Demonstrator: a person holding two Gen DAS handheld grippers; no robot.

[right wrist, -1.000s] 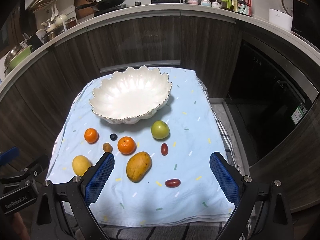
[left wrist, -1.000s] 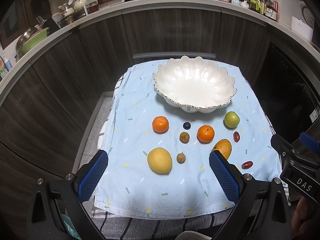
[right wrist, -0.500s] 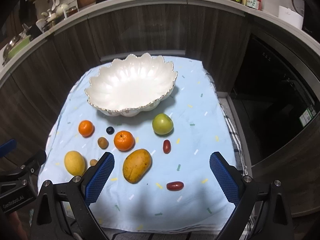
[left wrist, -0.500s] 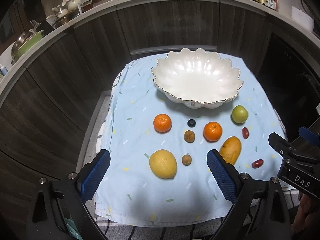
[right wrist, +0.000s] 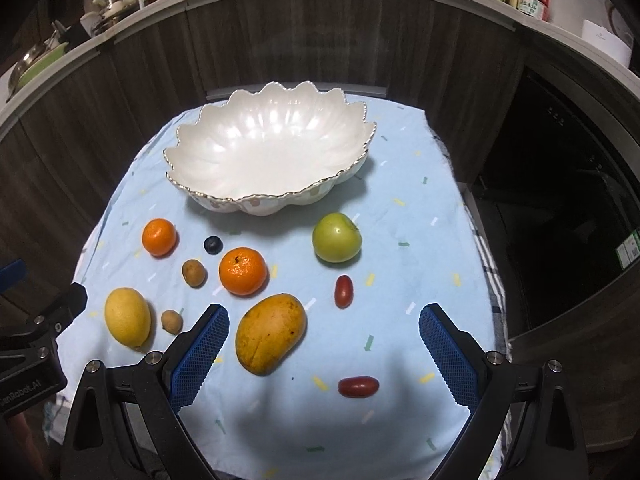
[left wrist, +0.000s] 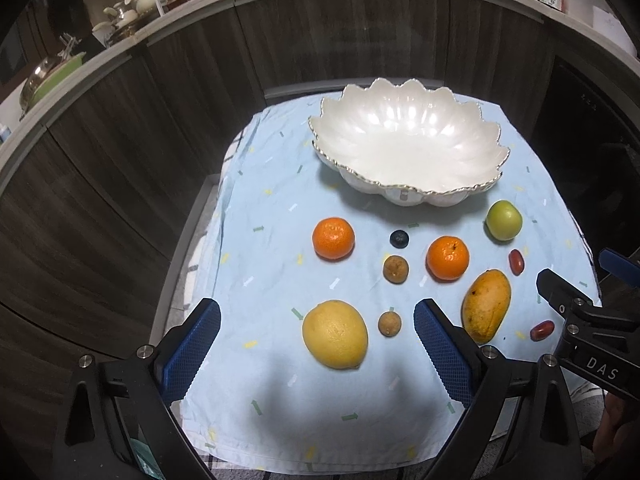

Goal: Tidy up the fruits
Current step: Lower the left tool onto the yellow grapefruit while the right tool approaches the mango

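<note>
fruit lies loose on the blue cloth (right wrist: 400,152) over the worktop, none of it yet in the white scalloped bowl (right wrist: 268,148), which sits at 12 o'clock. your left claw (left wrist: 316,354) is spread wide and empty, with the yellow lemon (left wrist: 335,334) between its pads and a small brown longan (left wrist: 389,323) at the lemon's 3 o'clock. your right claw (right wrist: 324,354) is also wide open and holds nothing; the mango (right wrist: 271,333) sits just inside its left pad, and a red date (right wrist: 358,386) lies between the pads nearer you.

risks, as i judge them: close the left claw off-centre and the round lemon may squirt out and roll, or the right pad may knock the longan. the mango lies at a slant, so a grip across its long axis could slip. the two claws are near each other, so they may collide if you reach together. dragging a pad could rumple the cloth and set the oranges (right wrist: 243,271) rolling.

compared with a second ago, both claws have come lower and closer to the fruit; the fruit itself has not moved.
</note>
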